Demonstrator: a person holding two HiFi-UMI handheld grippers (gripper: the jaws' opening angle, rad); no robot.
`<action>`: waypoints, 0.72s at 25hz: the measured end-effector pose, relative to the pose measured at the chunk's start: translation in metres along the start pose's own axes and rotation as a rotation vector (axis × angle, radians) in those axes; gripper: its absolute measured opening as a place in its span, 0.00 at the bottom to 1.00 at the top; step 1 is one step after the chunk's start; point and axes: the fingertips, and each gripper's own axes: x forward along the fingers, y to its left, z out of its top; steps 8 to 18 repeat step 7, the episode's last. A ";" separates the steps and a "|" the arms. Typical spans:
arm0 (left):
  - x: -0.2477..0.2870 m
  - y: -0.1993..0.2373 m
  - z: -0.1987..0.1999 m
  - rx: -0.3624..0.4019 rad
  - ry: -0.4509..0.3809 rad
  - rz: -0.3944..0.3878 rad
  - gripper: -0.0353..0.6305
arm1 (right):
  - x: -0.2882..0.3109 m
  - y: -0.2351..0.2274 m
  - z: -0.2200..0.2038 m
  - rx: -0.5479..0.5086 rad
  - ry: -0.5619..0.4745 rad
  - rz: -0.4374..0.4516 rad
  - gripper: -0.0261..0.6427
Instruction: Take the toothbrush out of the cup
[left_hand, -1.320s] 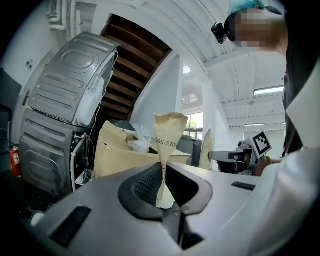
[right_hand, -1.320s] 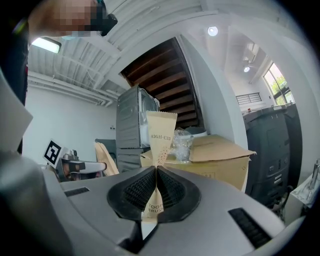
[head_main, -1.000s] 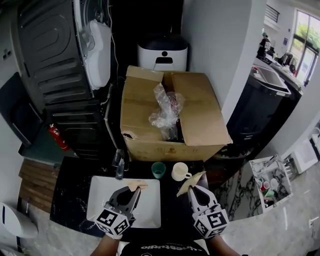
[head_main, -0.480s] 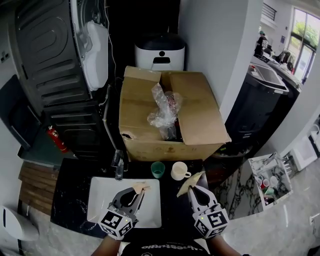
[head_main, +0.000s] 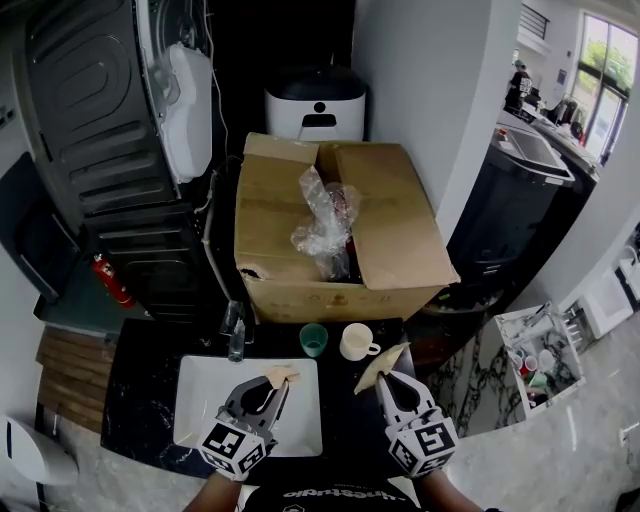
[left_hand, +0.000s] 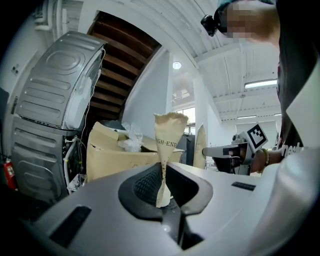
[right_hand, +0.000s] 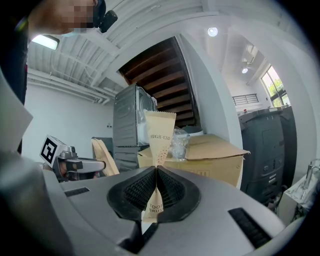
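Paper sleeve (left_hand: 169, 131) clenched in left gripper (head_main: 268, 386), twin (right_hand: 160, 131) in right gripper (head_main: 386, 381); only head view shows cup (head_main: 314, 339).

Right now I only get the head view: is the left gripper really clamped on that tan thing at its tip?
Observer: Yes. In the left gripper view, the left gripper is shut on a paper sleeve, pinched flat between its jaws.
Operator: And the right one?
Observer: The right gripper is shut on a second sleeve in the same way.
Operator: What are they?
Observer: The right gripper view shows print on its sleeve: HIGH-END above the jaws, and partly hidden letters TOOT and BRUS below them.
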 end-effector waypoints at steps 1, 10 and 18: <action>0.000 0.000 0.000 -0.001 -0.001 -0.001 0.11 | 0.000 0.000 0.000 -0.002 -0.001 -0.001 0.10; 0.002 0.002 0.002 -0.012 -0.005 -0.001 0.10 | 0.001 -0.002 0.002 0.005 -0.005 -0.006 0.10; 0.002 0.002 0.002 -0.012 -0.005 -0.001 0.10 | 0.001 -0.002 0.002 0.005 -0.005 -0.006 0.10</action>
